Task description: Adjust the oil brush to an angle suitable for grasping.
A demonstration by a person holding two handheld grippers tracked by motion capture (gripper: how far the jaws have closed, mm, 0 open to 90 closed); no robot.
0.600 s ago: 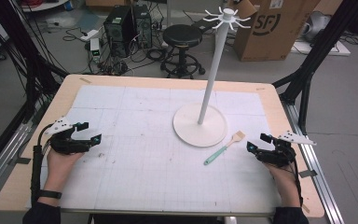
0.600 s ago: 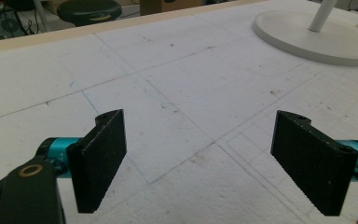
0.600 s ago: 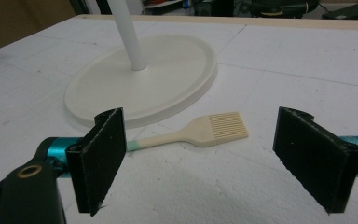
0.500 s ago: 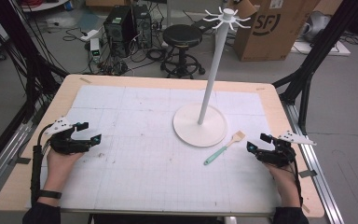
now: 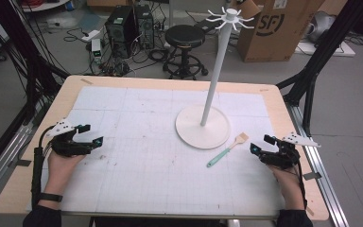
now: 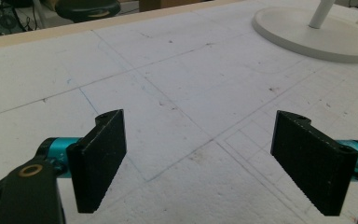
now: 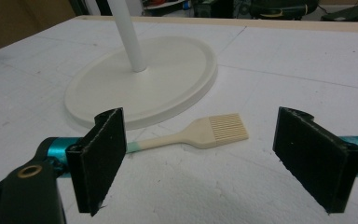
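Lying flat near the tabletop's right edge, the brush (image 5: 227, 150) sits just beside the white stand's base (image 5: 203, 127), bristles pointing away from the person. Close to it, the right hand-held gripper (image 5: 261, 144) gapes wide, empty. The left hand-held gripper (image 5: 90, 135), near the left edge, also stands wide open, holding nothing.

Bright even light, soft shadows, slightly soft focus
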